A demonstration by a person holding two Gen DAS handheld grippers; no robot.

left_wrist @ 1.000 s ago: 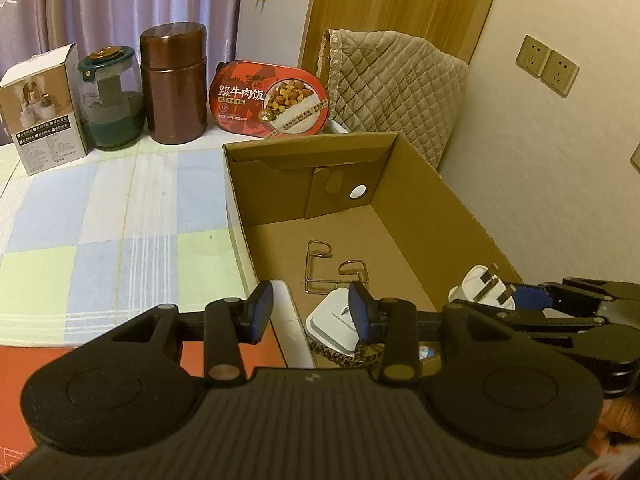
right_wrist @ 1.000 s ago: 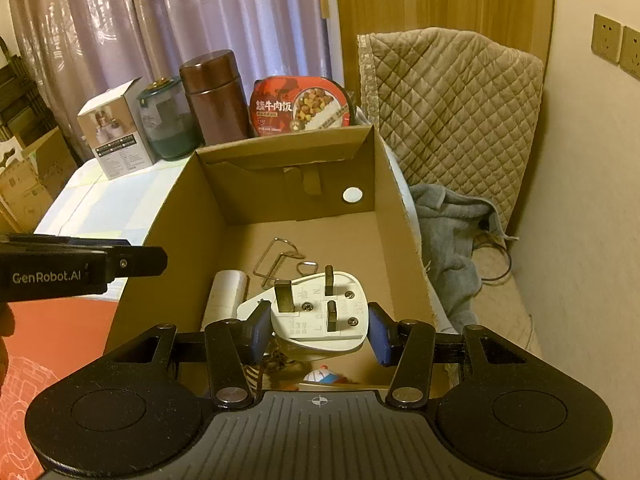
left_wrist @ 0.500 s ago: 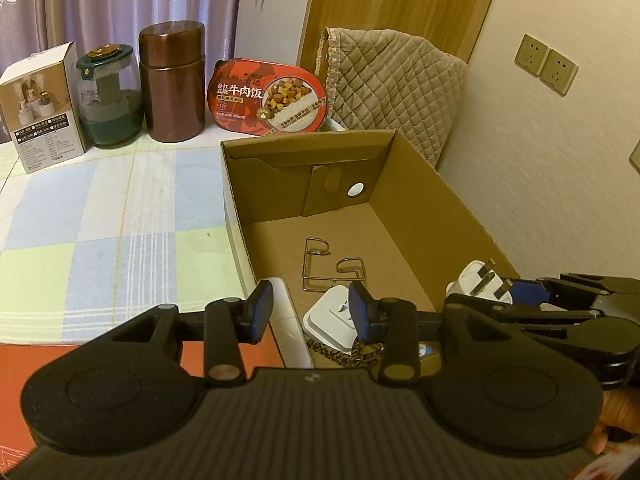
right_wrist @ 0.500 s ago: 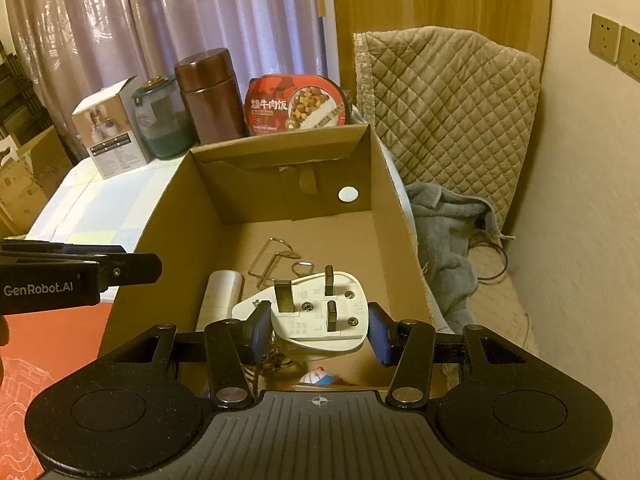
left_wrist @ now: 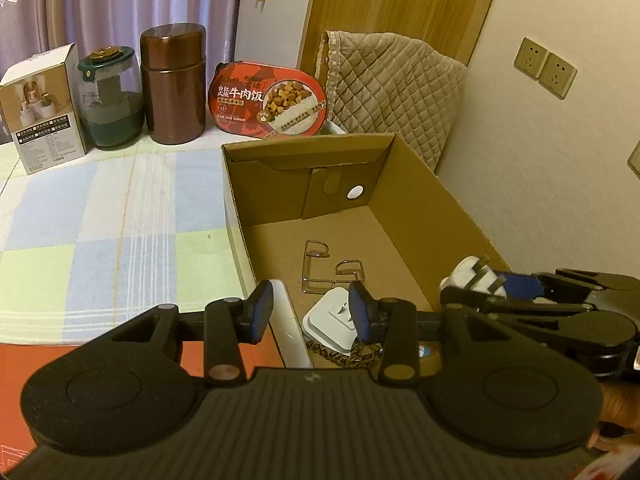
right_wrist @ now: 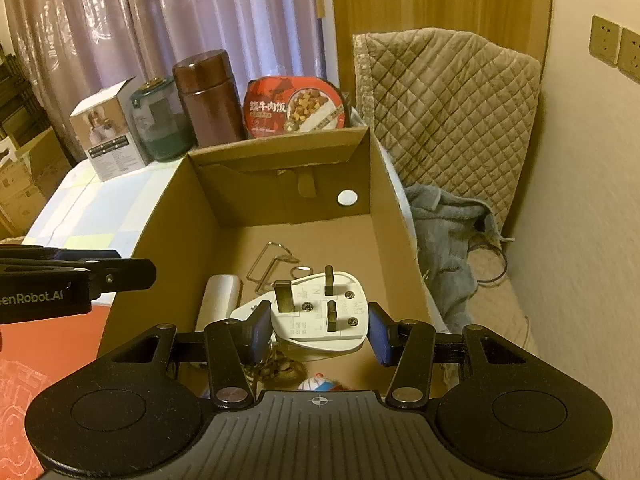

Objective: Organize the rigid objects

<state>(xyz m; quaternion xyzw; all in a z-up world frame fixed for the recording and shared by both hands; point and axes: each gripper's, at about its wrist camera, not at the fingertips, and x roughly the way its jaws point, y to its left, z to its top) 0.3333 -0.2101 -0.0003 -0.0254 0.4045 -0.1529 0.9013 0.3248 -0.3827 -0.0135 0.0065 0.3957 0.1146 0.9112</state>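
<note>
A white plastic plug (right_wrist: 320,312), smooth, with three dark prongs, is clamped between the blue pads of the right gripper (right_wrist: 318,330) and held over the near end of the open corrugated cardboard box (right_wrist: 384,208). A bent wire hook (left_wrist: 332,268) and a white adapter (left_wrist: 330,320) lie on the box floor. The left gripper (left_wrist: 310,312) is held level above the box's left wall, fingers parted, nothing between them. "GenRobot.AI" is partly readable on its side.

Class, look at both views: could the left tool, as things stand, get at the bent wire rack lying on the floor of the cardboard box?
Probably yes. The left tool is open and empty, the open-topped brown cardboard box has no lid, and the bent wire rack lies uncovered just ahead.
</note>
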